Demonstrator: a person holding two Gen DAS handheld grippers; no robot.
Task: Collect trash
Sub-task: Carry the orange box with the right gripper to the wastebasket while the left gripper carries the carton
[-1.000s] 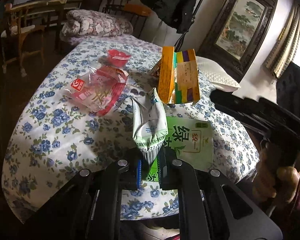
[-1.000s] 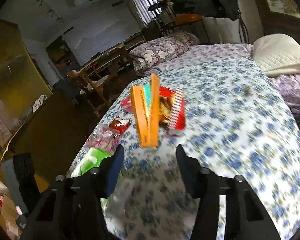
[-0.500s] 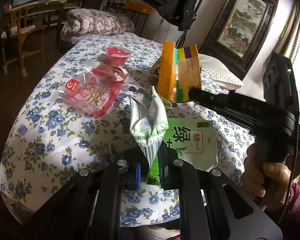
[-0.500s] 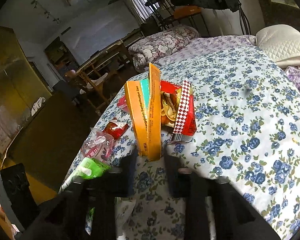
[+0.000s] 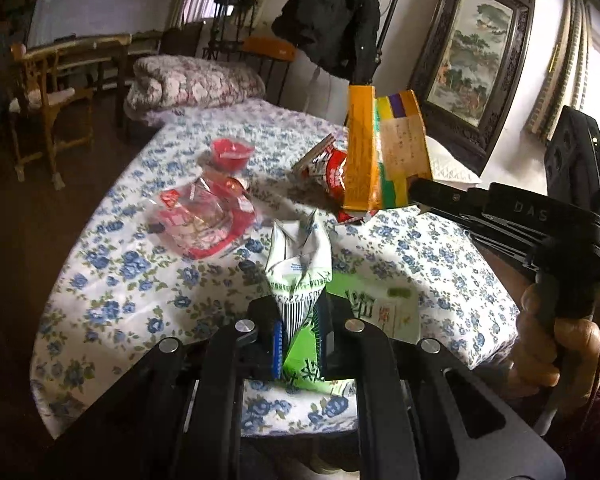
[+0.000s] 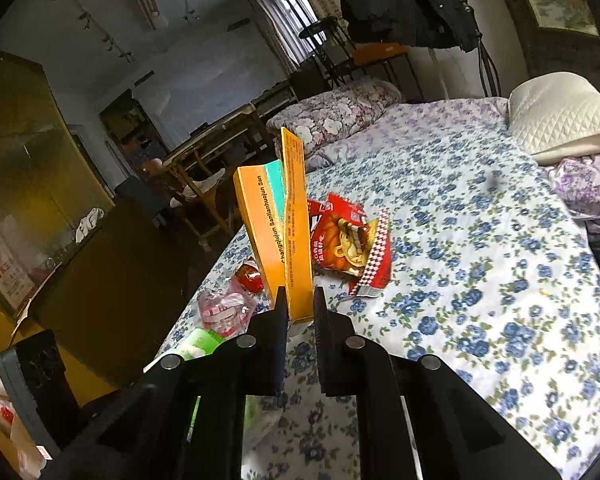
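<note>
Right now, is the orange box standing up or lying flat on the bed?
Standing up. The orange box rises on end, flattened, its bottom edge pinched in the right gripper, clear of the red snack wrapper lying behind it.

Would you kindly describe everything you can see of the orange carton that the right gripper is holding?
The orange carton is a flattened cardboard box, orange with teal on one face and black print along its side; the left wrist view shows green, yellow and purple panels too. It stands nearly upright, its top flaps splayed open. The right gripper pinches its bottom edge, jaws shut on it. It appears lifted just clear of the floral sheet, in front of a red snack wrapper.
</note>
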